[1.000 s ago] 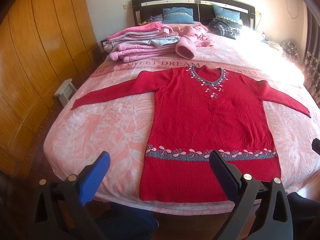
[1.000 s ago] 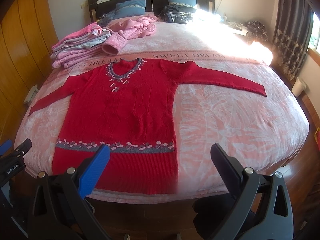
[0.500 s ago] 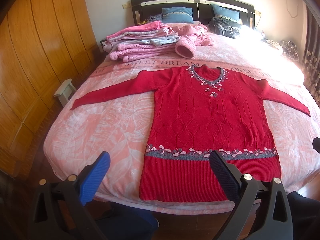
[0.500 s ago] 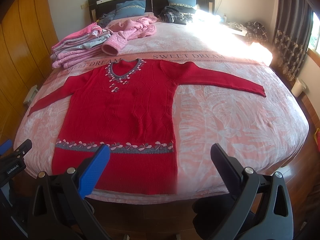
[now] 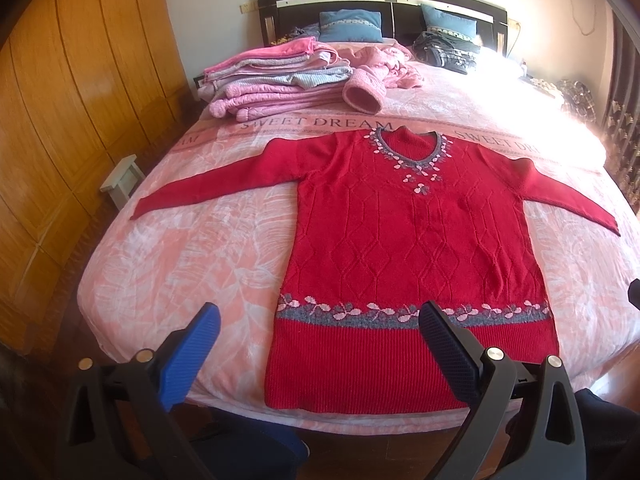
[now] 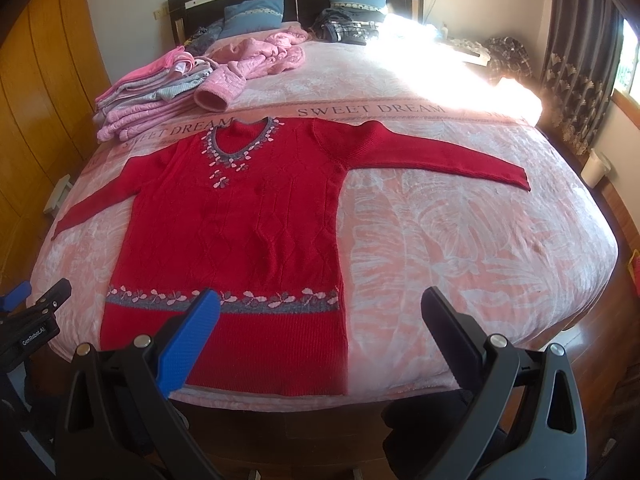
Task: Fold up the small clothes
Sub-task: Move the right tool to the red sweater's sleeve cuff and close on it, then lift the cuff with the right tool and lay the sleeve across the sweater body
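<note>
A red knitted sweater (image 5: 412, 240) (image 6: 236, 224) lies flat and face up on the pink bed cover (image 5: 192, 264) (image 6: 460, 248), both sleeves spread out, its hem at the bed's near edge. My left gripper (image 5: 320, 320) hovers open in front of the hem's left part, empty. Held off the bed's near edge, my right gripper (image 6: 320, 312) is open too, with the hem's right corner showing between its fingers but apart from them. The left gripper's tip (image 6: 36, 312) shows at the left edge of the right wrist view.
A stack of folded pink and grey clothes (image 5: 272, 80) (image 6: 148, 96) and a crumpled pink jacket (image 5: 376, 76) (image 6: 256, 60) lie at the bed's head. Pillows (image 5: 352, 26), dark clothes (image 6: 344, 28), a wooden wardrobe (image 5: 60, 120), a small stool (image 5: 122, 180) and curtains (image 6: 580, 52) surround the bed.
</note>
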`<state>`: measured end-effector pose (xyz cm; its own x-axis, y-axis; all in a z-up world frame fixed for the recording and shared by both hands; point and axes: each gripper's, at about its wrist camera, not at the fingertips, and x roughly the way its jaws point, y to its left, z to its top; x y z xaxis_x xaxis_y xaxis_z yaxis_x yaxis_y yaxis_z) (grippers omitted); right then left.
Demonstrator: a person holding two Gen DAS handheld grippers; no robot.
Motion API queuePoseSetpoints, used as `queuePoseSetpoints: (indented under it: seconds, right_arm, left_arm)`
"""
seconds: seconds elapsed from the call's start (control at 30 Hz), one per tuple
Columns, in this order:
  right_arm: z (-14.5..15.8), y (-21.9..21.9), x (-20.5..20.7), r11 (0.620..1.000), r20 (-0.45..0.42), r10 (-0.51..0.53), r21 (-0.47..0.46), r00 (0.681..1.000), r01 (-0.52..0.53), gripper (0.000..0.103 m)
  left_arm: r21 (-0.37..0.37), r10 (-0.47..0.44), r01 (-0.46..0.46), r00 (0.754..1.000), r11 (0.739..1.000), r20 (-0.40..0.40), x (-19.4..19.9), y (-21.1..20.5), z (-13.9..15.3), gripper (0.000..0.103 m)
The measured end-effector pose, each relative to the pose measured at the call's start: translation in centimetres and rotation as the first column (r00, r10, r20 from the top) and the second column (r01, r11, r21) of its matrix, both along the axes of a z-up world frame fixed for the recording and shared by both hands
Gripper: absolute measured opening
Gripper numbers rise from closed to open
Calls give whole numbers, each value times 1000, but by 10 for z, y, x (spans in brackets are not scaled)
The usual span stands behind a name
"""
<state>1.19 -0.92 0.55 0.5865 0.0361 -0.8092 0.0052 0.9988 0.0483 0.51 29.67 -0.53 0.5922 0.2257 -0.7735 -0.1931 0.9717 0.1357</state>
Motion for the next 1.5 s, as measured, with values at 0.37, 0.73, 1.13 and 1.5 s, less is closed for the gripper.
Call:
queuePoseSetpoints:
  seconds: [0.37,0.73,1.13,1.5]
  right_arm:
    - [-38,-99,132,991,-137,-123,44,983,130,100]
    - [-123,-314,245,904,-271,-372,113,888,413,99]
    - [-181,-417,284,810,-302,-487,193,819,553,77]
    - [-172,-448,279,779,-202,-505,312,839,544,3]
  left_arm:
    - [60,-20,22,999,998,-32,128,-34,-29,99]
    - [-98,-32,30,999,995,-23,216,-41,-61,99]
    - [-61,70,-74,995,995,-67,256,-19,-109,99]
    - [-37,26,-29,997,999,-75,263,-49,-123,99]
